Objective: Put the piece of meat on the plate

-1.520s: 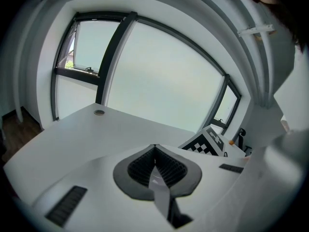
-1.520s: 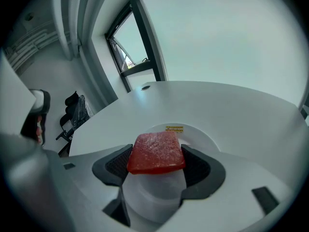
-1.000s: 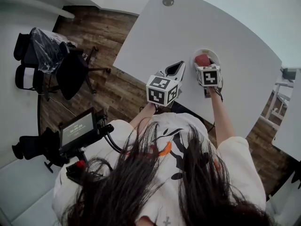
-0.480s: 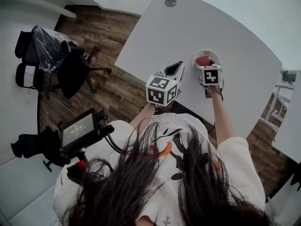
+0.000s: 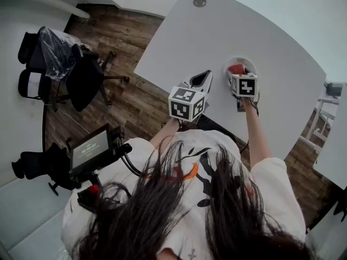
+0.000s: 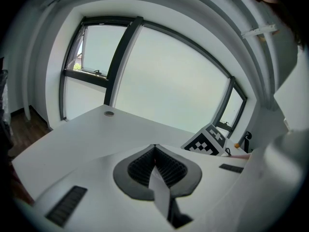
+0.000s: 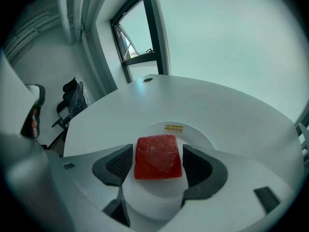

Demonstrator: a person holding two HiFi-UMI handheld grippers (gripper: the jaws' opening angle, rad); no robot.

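Note:
The red piece of meat lies flat on the small white plate on the white table. My right gripper straddles it, one dark pad on each side with a thin gap to the meat, so it is open. In the head view the meat and plate show just beyond the right gripper and its marker cube. My left gripper hovers over the table's near edge, left of the plate. Its jaws are shut with nothing between them.
A round grommet sits at the table's far side. Black office chairs stand on the wood floor to the left. A small monitor on a rig hangs by the person's left side. Another desk edge lies at right.
The right gripper has drifted slightly to the right over the plate. The meat stays on the plate. The left gripper has not moved.

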